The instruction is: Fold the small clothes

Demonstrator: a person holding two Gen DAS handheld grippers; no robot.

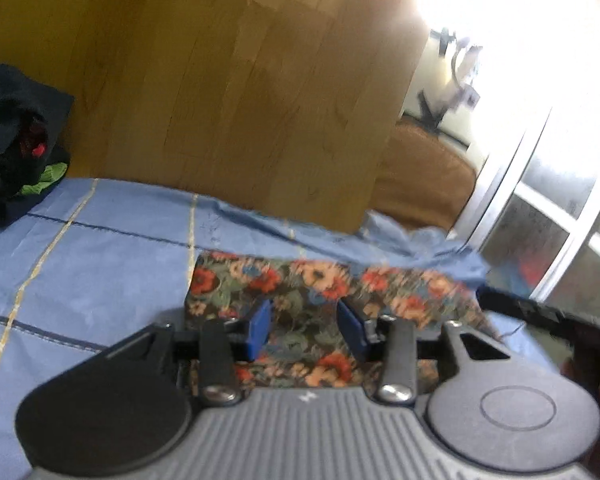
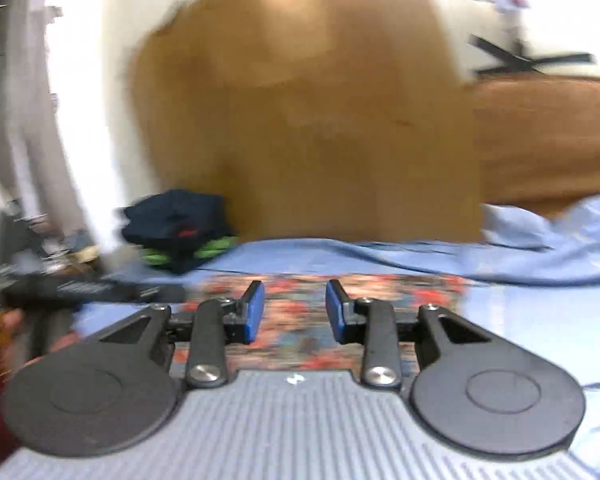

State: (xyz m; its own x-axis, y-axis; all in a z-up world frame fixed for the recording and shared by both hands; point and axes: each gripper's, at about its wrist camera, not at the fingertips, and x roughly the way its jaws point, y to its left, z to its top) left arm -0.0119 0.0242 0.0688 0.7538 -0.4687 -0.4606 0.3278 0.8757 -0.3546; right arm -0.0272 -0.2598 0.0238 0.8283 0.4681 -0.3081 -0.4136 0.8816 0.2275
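Note:
A small floral garment (image 1: 312, 280) lies flat on the blue bed sheet (image 1: 100, 248), folded into a rough rectangle. My left gripper (image 1: 304, 326) is open just above its near part, its blue pads (image 1: 260, 328) apart with nothing between them. In the blurred right wrist view the same floral garment (image 2: 296, 320) lies under my right gripper (image 2: 295, 312), which is also open and empty. The other gripper shows at the left edge of the right wrist view (image 2: 80, 290) and at the right edge of the left wrist view (image 1: 548, 312).
A pile of dark clothes with green and red bits (image 1: 16, 140) sits on the sheet at the far left, also in the right wrist view (image 2: 180, 228). A wooden headboard (image 1: 240, 80) stands behind the bed. A brown cushion (image 1: 420, 172) and a window frame (image 1: 540, 208) lie to the right.

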